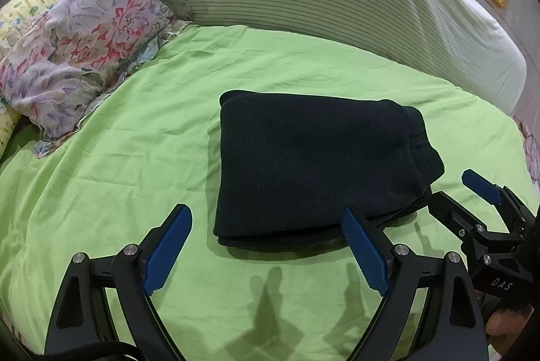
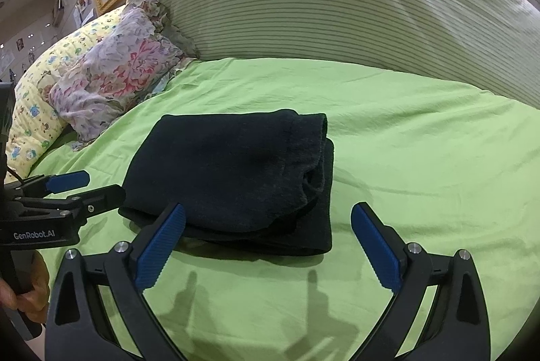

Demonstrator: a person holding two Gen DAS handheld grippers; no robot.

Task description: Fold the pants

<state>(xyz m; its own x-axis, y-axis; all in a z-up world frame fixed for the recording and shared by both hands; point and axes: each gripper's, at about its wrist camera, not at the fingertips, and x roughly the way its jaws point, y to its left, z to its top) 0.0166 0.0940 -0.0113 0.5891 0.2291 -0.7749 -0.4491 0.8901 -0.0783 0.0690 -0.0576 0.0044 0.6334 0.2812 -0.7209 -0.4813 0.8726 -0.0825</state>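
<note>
Pants (image 1: 314, 165) folded on bedsheet (image 1: 135, 192)

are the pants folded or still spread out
Folded. The pants lie as a compact stacked rectangle on the green sheet, layered edges showing at the right end. Both grippers, left and right, are open and empty.

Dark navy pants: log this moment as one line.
dark navy fabric pants: folded, on green bedsheet | left tongs: open, empty | right tongs: open, empty

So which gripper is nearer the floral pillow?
Left. Beside the folded black pants, the left gripper is at the end toward the floral pillow; the right gripper at the far end.
</note>
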